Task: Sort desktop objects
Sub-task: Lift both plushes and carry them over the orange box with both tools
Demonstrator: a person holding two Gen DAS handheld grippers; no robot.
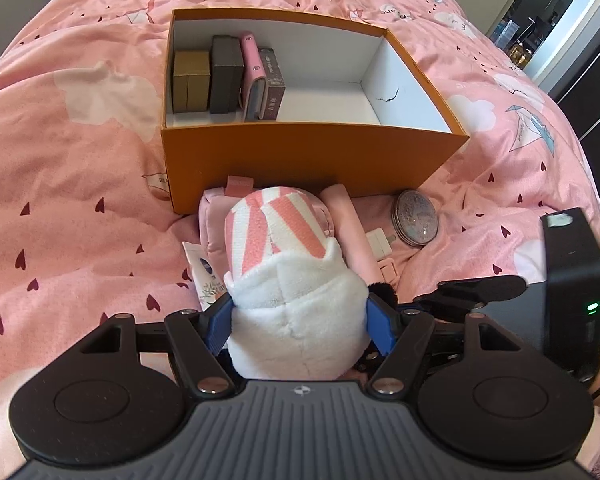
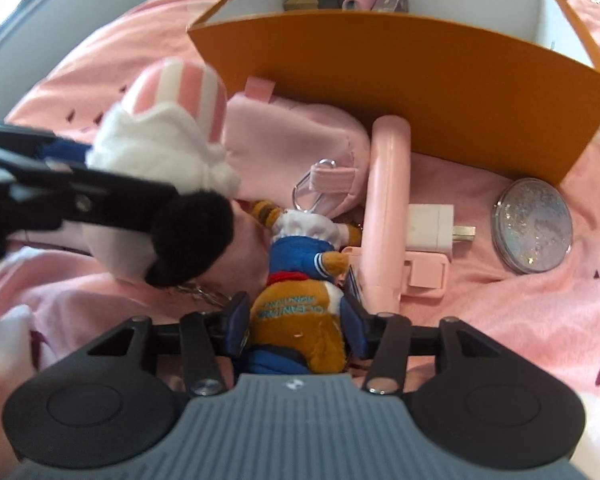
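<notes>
My left gripper point(image 1: 298, 320) is shut on a white plush toy with a pink-striped top point(image 1: 284, 240), held above the bed in front of the orange box point(image 1: 308, 160). The toy also shows in the right wrist view point(image 2: 168, 128). My right gripper point(image 2: 296, 324) is shut on a brown plush doll in a blue sailor shirt point(image 2: 300, 280), lying on the bed. The box point(image 2: 400, 92) holds several small boxes and a pink case point(image 1: 252, 68) along its left side.
On the pink duvet before the box lie a pink pouch point(image 2: 296, 140), a pink stick-shaped device point(image 2: 386, 208), a white charger plug point(image 2: 432, 226), a round glitter compact point(image 2: 534, 230) and a tube point(image 1: 202, 272). A black device point(image 1: 576, 280) is at right.
</notes>
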